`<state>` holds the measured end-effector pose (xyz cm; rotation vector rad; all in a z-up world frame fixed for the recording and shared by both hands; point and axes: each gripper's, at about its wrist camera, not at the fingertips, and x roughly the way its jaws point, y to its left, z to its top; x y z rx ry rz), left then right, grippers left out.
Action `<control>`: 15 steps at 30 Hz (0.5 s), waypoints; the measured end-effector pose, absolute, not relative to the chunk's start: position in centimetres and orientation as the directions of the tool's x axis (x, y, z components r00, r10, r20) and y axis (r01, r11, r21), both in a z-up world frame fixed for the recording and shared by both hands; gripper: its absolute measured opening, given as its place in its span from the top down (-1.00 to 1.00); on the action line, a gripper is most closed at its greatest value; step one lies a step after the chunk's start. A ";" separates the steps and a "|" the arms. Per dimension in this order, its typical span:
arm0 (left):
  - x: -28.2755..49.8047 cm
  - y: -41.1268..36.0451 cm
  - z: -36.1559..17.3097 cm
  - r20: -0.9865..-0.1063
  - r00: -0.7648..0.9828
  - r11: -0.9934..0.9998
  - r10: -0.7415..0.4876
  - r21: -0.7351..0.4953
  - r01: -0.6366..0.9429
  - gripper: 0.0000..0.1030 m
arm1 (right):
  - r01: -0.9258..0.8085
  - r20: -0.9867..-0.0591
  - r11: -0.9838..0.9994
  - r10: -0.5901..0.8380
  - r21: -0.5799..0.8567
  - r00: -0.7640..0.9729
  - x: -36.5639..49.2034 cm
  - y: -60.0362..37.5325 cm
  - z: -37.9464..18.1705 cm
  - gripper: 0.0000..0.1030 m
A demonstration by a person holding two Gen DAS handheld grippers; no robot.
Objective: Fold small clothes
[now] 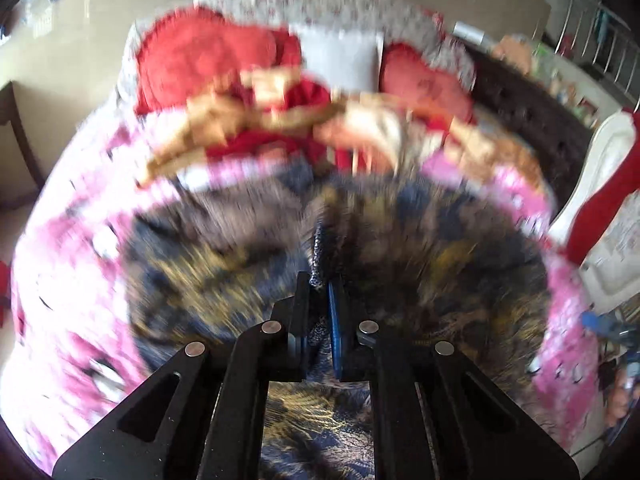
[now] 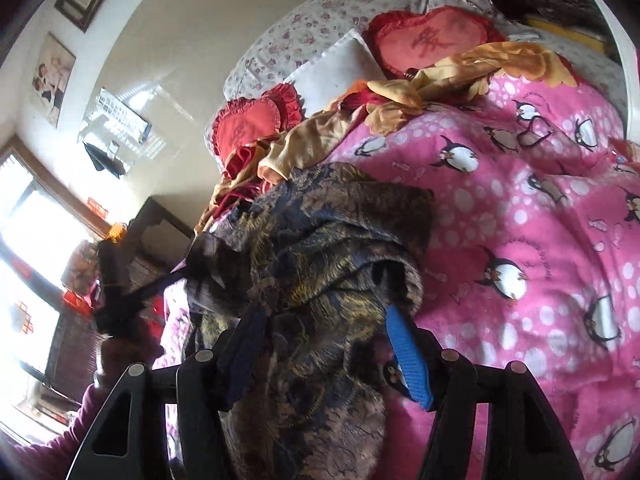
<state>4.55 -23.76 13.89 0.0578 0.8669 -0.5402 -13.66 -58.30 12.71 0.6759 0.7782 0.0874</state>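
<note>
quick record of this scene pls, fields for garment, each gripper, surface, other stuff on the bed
garment: dark blue and gold patterned cloth, bunched and lifted
left gripper: shut on an edge of the cloth
right gripper: jaws apart, cloth draped between them
surface: pink penguin blanket on a bed
other items: two red heart cushions, white pillow, orange cloth
image quality: left wrist view is motion-blurred

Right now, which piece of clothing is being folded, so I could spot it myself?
Find the pink penguin blanket covering the bed. Near its front edge is the dark patterned garment, bunched up, with both grippers at it: the left gripper pinches a fold. Unlike the orange and red clothes heaped by the pillows, it is navy, brown and gold.
</note>
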 end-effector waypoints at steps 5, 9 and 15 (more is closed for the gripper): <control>4.7 -20.5 17.5 -0.693 0.584 0.885 -0.422 -0.177 0.430 0.87 | 0.147 -0.603 0.791 0.317 0.594 0.732 -12.4 -57.1 13.2 -0.17; 4.8 -18.0 17.6 -0.693 0.607 0.908 -0.388 -0.176 0.380 0.87 | 0.137 -0.633 0.829 0.295 0.542 0.716 -12.1 -56.1 13.3 -0.19; 5.8 -14.7 13.0 -0.769 0.587 0.959 -0.252 -0.119 0.256 0.87 | 0.177 -0.686 0.854 0.252 0.489 0.682 -11.9 -56.0 12.3 -0.21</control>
